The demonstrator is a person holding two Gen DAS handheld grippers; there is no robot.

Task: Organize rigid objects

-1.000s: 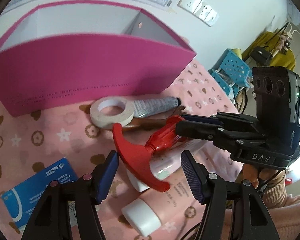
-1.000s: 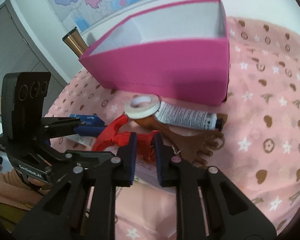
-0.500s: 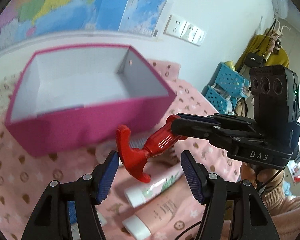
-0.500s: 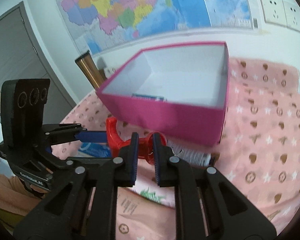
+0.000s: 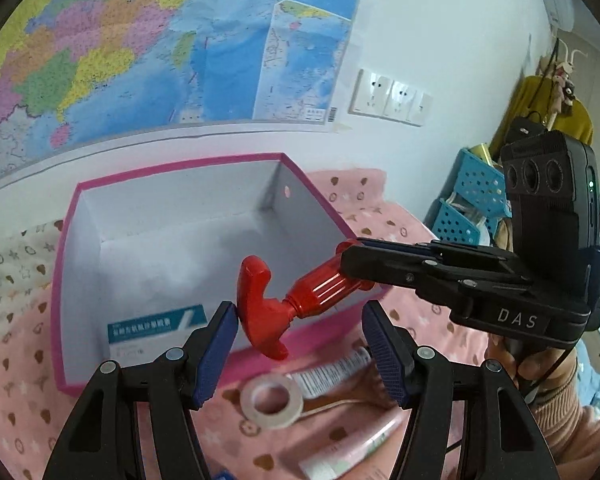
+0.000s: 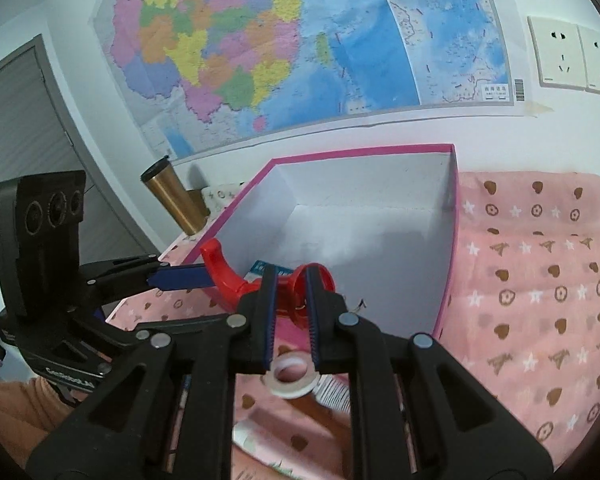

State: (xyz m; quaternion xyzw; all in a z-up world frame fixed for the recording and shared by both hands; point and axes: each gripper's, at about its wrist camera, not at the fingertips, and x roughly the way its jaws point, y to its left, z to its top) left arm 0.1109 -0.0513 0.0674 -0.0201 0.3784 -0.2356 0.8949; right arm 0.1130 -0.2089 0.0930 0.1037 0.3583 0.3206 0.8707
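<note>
Oddly, much of the clutter is only half visible: in the left wrist view a blue-and-white carton (image 5: 156,330) lies on the floor of the pink box (image 5: 66,280), its lower edge hidden behind the box's near wall, and its print is too small to read. Right of it, the left gripper (image 5: 300,354) stands with its jaws apart and nothing between the pads, the red tool (image 5: 284,300) hanging just beyond them over the box's near wall. The tool is glossy red plastic, with a curved T-shaped crossbar at one end and a ribbed, translucent barrel; its far end disappears into the right gripper (image 5: 353,258), which is clamped on that barrel. Below, on the pink cloth (image 5: 16,412), a tape ring (image 5: 271,401) lies flat, with a printed tube (image 5: 331,370) and a pink tube (image 5: 351,450) partly covered by the left gripper's right arm; a brown thing between them cannot be identified. In the right wrist view a gold tumbler (image 6: 176,200) stands left of the box, the left gripper's blue pads (image 6: 180,276) lie beside the tool's crossbar, and the right gripper (image 6: 290,312) blocks most of the barrel and the tape ring's edges.
</note>
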